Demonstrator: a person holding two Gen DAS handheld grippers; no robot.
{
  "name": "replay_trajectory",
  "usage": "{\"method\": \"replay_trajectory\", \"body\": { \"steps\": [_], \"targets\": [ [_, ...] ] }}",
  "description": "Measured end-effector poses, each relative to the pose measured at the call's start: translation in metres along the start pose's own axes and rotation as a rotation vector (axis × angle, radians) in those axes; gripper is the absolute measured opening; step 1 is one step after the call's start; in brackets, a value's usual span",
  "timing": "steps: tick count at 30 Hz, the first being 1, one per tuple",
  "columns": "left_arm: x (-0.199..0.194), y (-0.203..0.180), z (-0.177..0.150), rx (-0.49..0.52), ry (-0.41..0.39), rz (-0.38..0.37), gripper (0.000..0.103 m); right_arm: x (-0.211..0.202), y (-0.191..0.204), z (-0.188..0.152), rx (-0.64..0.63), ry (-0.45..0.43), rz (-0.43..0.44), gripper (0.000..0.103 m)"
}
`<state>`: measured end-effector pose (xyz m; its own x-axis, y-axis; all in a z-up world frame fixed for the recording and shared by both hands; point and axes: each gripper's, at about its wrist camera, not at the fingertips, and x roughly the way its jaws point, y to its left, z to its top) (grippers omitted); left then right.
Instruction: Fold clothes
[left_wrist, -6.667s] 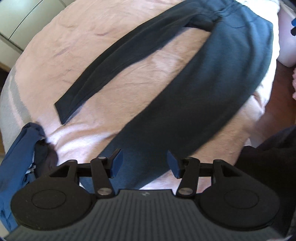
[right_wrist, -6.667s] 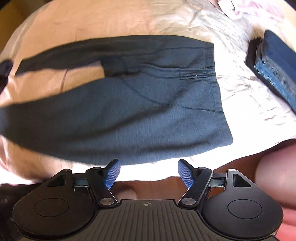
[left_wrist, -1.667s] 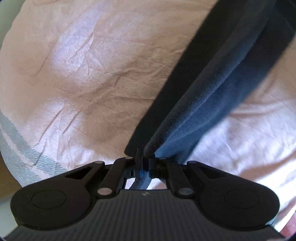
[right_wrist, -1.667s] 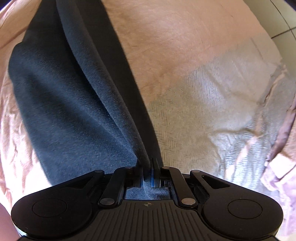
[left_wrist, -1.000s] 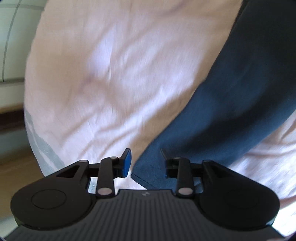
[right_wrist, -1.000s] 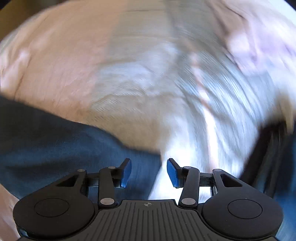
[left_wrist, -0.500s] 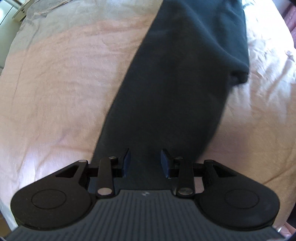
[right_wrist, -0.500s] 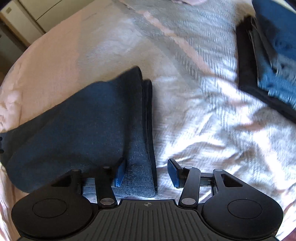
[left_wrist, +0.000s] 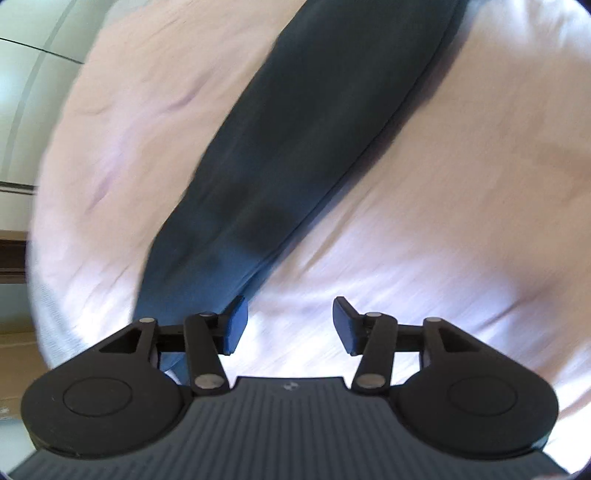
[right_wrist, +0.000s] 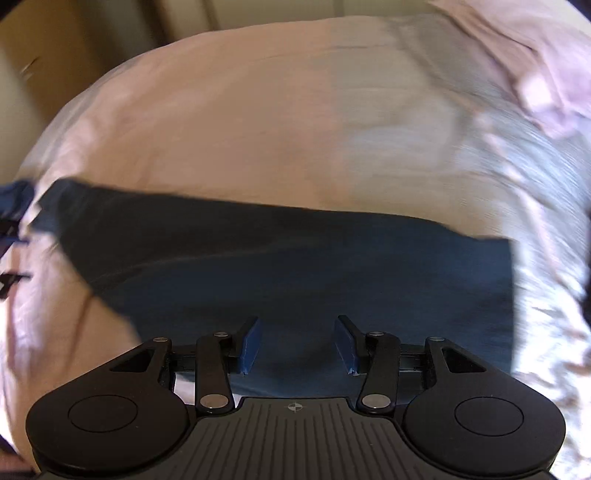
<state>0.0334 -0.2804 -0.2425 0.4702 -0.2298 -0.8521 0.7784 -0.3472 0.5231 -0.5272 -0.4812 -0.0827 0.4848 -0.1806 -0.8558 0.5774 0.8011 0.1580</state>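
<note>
The left gripper (left_wrist: 286, 325) is found with its jaws opening and nothing between them; only pale bedding shows in the gap. Its left blue pad (left_wrist: 236, 325) is seen against the near end of the dark trousers (left_wrist: 303, 147), with no sign of pressure on the cloth, so the garment is judged released on that side. The right gripper (right_wrist: 297, 345) is found with its jaws parted and idle, held just over the trousers (right_wrist: 295, 266); dark cloth is seen beyond the gap, but neither pad is seen pressing on it, so it too is recorded as released. Both views are blurred, and finer contact cannot be confirmed.

The trousers are laid flat on the bedspread (left_wrist: 461, 221) as one long dark band, which reads as the two legs laid one over the other lengthwise. In the left view the band runs from the near left, by the gripper, away to the far right. In the right view it runs across the frame, its wider end at the right and its narrower end at the far left. This layout is judged deliberate: a flat, straight band is what a crosswise fold calls for, and the grippers are placed over opposite ends for that reason.

A pink cloth (right_wrist: 554, 92) lies at the far right of the bedspread (right_wrist: 258, 110), well apart from the trousers.
</note>
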Motion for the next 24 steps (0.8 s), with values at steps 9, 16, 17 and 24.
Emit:
{"method": "replay_trajectory", "body": {
  "steps": [9, 16, 17, 24],
  "targets": [
    [0.112, 0.055, -0.089, 0.246, -0.054, 0.311, 0.047, 0.065, 0.144, 0.007, -0.086, 0.056, -0.006, 0.048],
    [0.136, 0.095, -0.101, 0.201, -0.109, 0.248, 0.007, 0.106, 0.202, -0.001, -0.197, 0.106, -0.021, 0.048],
    [0.128, 0.105, -0.103, 0.137, -0.118, 0.225, 0.007, 0.108, 0.205, -0.004, -0.205, 0.112, -0.036, 0.048],
    [0.131, 0.102, -0.111, 0.089, -0.095, 0.128, 0.011, 0.116, 0.210, -0.023, -0.229, 0.153, -0.143, 0.048]
  ]
}}
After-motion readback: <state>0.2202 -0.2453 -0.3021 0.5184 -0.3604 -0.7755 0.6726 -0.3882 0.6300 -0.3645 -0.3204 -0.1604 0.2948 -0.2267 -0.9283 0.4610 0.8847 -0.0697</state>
